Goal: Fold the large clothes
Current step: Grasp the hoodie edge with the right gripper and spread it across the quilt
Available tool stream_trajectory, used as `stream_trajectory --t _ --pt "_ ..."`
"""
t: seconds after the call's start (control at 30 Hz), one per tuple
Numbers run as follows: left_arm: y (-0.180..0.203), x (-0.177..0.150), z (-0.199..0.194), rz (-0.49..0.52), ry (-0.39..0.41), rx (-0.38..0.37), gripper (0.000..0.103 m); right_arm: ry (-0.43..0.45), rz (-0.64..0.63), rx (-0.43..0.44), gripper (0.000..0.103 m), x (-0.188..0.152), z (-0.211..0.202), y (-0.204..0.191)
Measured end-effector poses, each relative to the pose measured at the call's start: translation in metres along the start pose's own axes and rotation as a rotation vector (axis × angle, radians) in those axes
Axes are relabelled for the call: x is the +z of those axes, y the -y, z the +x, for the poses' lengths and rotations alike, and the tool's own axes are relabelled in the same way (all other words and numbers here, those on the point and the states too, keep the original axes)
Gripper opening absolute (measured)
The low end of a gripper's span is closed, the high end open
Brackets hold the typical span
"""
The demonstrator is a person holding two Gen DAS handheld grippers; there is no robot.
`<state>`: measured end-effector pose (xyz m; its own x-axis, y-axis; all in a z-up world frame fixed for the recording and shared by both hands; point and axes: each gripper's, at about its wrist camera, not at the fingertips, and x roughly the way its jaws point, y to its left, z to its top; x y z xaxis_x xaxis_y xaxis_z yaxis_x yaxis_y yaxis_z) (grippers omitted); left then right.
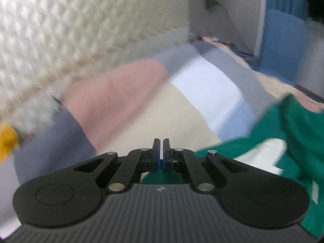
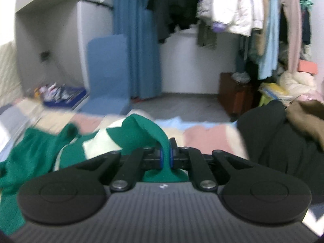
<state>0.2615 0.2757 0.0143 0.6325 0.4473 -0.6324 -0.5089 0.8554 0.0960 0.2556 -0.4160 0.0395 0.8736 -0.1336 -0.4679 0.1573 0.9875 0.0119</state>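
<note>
Both wrist views are smeared with motion blur, so I note only what reads clearly.

Right gripper: jaws drawn narrow, pinching a fold of the green garment. The cloth rises in a hump just ahead of the blue pads and a tongue of it hangs below them, toward the gripper body. The rest of the garment spreads left of the jaws, with a cream-white patch in the green. It lies on the patchwork bedspread, whose pink, cream and pale blue blocks run ahead of the jaws. Right of the jaws sits a dark heap of clothing with a brown piece on top. Far ahead: a blue chair, a blue curtain, and a rail of hanging clothes up and to the right.

Left gripper: jaws together, pads nearly touching with only a thin slit between. Green cloth shows directly beneath the fingers, but I cannot tell whether any of it is caught in them. The green garment runs off to the right of the jaws, its white patch just beside them. Ahead of the jaws, the bedspread shows cream, pink, white and grey panels. Up and left stands a quilted cream headboard. Far left, something yellow and a fuzzy grey thing, too blurred to name.
</note>
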Motion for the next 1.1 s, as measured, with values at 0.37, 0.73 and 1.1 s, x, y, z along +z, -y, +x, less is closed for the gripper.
stream_trajectory --t 0.37,0.73,1.1 --pt "0.026 0.014 0.14 0.115 -0.06 0.258 0.003 -0.086 -0.014 -0.259 0.009 -0.027 0.176 0.056" --pt "0.019 -0.006 0.158 0.094 -0.068 0.236 0.004 -0.217 0.165 -0.213 0.012 -0.085 0.232 0.077" --pt "0.035 -0.042 0.053 0.05 -0.042 -0.005 0.063 -0.149 0.281 -0.046 0.059 -0.027 0.112 0.05"
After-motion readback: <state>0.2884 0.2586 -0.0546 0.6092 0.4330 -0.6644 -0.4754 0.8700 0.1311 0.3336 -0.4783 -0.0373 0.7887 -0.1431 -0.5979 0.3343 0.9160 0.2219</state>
